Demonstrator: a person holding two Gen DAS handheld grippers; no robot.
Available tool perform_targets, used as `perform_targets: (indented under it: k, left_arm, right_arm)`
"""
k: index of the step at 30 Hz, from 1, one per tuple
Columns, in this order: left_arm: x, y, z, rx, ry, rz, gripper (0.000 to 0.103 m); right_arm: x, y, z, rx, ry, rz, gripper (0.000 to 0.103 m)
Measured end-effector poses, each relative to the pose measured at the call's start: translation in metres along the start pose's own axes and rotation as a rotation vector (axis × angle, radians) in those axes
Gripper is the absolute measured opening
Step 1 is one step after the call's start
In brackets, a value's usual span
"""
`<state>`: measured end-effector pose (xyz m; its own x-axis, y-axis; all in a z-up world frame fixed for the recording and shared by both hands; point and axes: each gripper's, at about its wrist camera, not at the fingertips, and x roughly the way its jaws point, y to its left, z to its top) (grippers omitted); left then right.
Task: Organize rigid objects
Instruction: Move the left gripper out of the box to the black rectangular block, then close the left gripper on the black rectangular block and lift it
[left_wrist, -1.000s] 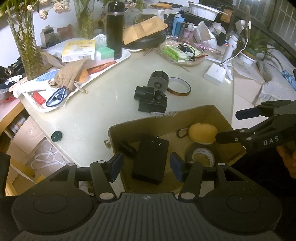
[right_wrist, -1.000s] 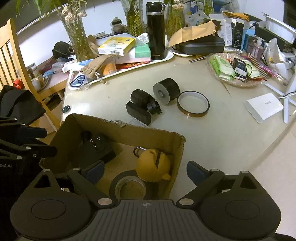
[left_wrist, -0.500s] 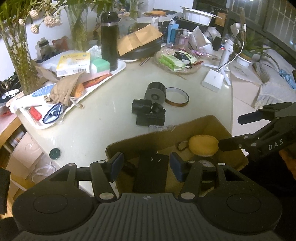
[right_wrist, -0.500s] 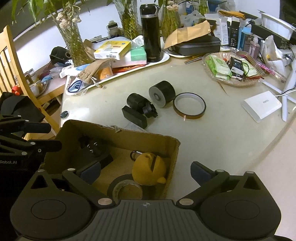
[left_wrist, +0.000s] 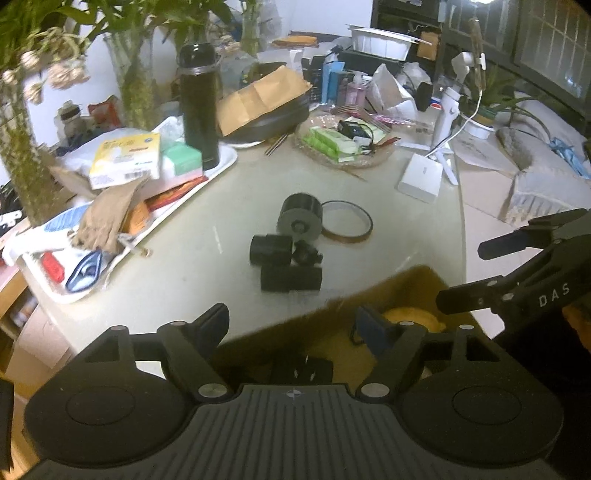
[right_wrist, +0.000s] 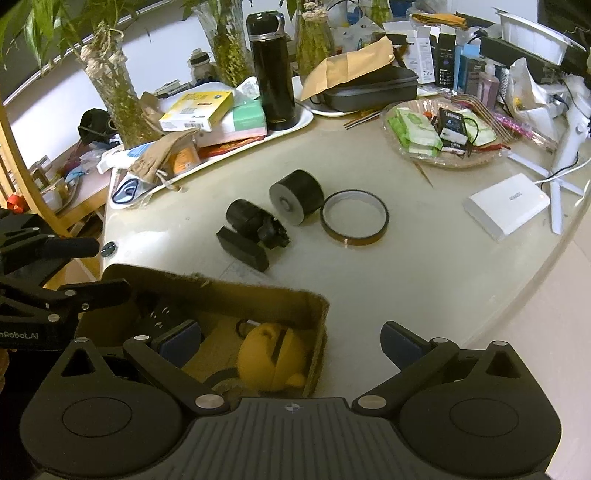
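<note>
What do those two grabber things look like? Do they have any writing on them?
Both are matte black plastic. The left gripper and the right gripper each have two round discs at the base, a ribbed panel between them with a small crosshair mark, silver screws, and angled fingers ending in dark blue pads. Seen side-on, the right one carries white letters "DAS" and the left one "Robot.AI". No cables show.

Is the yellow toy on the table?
No, the yellow toy sits inside the cardboard box, not on the table.

Box (right_wrist: 258, 295) at lower left holds a round case (right_wrist: 271, 360); above it, cylinder (right_wrist: 295, 195) left of tape ring (right_wrist: 354, 221)
</note>
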<state>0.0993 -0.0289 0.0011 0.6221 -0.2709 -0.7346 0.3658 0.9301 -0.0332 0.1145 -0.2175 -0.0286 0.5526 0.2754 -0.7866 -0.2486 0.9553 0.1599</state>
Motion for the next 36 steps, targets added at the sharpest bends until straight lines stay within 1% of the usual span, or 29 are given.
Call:
perform_targets:
  k: [2, 5, 10, 16, 22, 26, 36]
  left_arm:
    - [0.006, -0.001, 0.009, 0.007, 0.0, -0.001, 0.076]
    - [0.015, -0.001, 0.02, 0.011, 0.006, -0.001, 0.076]
    - [0.03, 0.002, 0.028, 0.001, 0.031, -0.012, 0.076]
    - [0.055, 0.001, 0.034, 0.001, 0.081, -0.015, 0.076]
    - [0.086, 0.001, 0.035, 0.014, 0.15, -0.025, 0.076]
    - [0.103, 0.002, 0.037, 0.002, 0.186, -0.021, 0.076]
    - [0.137, 0.004, 0.039, -0.01, 0.264, -0.016, 0.076]
  right_arm:
    - [0.0, -0.004, 0.007, 0.006, -0.004, -0.025, 0.103]
    - [-0.002, -0.012, 0.015, 0.034, -0.017, -0.037, 0.103]
    - [-0.006, -0.024, 0.023, 0.046, -0.034, -0.065, 0.103]
    - [-0.008, -0.034, 0.02, 0.052, -0.037, -0.074, 0.103]
    - [-0.01, -0.038, 0.016, 0.031, -0.056, -0.096, 0.103]
    - [-0.01, -0.041, 0.016, 0.047, -0.064, -0.081, 0.103]
    - [-0.007, -0.04, 0.014, 0.029, -0.064, -0.082, 0.103]
